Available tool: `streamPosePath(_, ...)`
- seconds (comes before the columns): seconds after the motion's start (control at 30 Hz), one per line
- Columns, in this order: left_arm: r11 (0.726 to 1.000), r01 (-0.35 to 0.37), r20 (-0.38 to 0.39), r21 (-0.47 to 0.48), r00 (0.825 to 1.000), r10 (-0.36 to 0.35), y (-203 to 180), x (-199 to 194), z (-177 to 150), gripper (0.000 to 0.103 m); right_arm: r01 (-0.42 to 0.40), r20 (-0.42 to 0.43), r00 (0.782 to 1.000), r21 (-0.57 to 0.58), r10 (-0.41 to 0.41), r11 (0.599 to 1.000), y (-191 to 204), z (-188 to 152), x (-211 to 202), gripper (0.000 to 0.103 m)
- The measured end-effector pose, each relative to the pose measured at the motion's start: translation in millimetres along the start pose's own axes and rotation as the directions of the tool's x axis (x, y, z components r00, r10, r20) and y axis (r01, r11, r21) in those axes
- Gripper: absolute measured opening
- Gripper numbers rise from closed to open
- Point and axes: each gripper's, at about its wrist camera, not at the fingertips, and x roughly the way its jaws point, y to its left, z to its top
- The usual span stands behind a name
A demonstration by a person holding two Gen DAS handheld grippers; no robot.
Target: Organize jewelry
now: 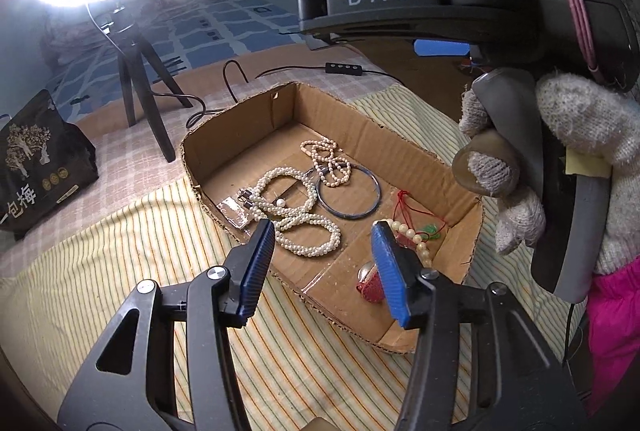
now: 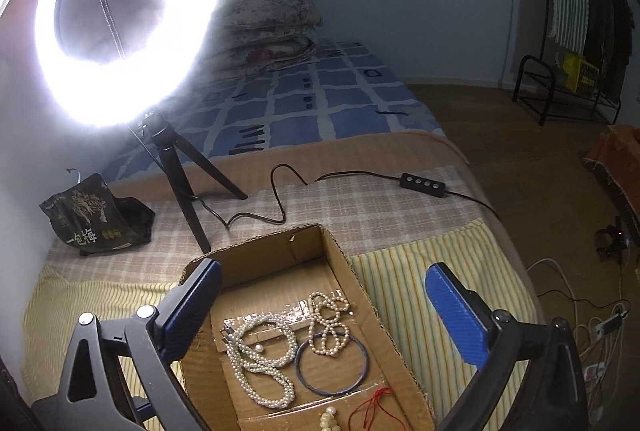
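1. Jewelry lies in shallow brown cardboard box (image 1: 372, 135) on striped yellow cloth (image 1: 120, 271): long white pearl necklace (image 1: 296, 219), pinkish bead strand (image 1: 328, 161), dark blue round bangle (image 1: 348, 193), red cord (image 1: 416, 209)
2. Left gripper (image 1: 320, 271) half open above box's near edge, nothing between blue pads
3. Right gripper (image 2: 324, 315) spread wide over box, holding nothing
4. Gloved hand (image 1: 560, 159) grips right tool's handle
5. Lit white ring light (image 2: 128, 19) on black tripod behind box, black snack bag (image 2: 96, 219) beside it
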Motion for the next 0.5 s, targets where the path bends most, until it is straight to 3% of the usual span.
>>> streamPosePath(0.5, 0.999, -0.022, 0.071, -0.03, 0.997, 0.024, -6.8, -43.8, -1.2, 0.052, 0.012, 0.058, 0.998, 0.005, -0.013, 1.0, -4.2, 4.4, -51.5, 0.102)
